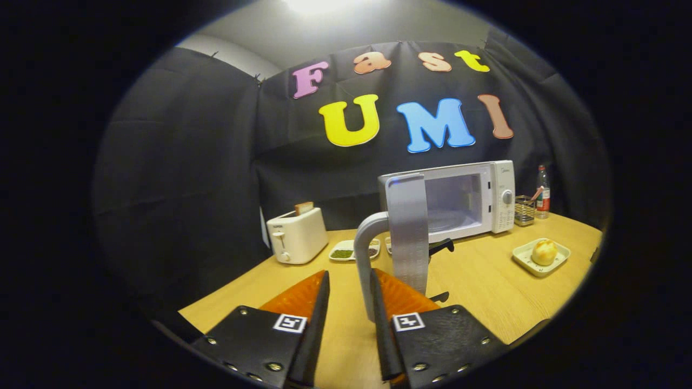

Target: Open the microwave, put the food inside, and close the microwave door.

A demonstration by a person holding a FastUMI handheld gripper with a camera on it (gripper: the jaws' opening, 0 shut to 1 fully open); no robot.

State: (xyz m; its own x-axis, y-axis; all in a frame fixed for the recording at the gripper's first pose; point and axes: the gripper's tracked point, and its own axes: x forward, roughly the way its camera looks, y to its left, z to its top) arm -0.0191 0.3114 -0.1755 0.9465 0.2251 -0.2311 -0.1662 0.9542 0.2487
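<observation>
On the wooden table (476, 281), one microwave (465, 200) door swung open, one toaster (297, 235), tongs (348, 292) apart beside its handle (366, 254).

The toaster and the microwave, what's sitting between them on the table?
In the gripper view, a small white dish of green stuff lies between the toaster and the microwave. The gripper is open.

The open door (408, 232) hides the left part of the microwave (465, 200) cavity; whether the fingers (378, 302) touch its handle (365, 254) is unclear.

Fisheye riding the tongs (348, 283), low over table (476, 281), facing nearby microwave (459, 200)
</observation>
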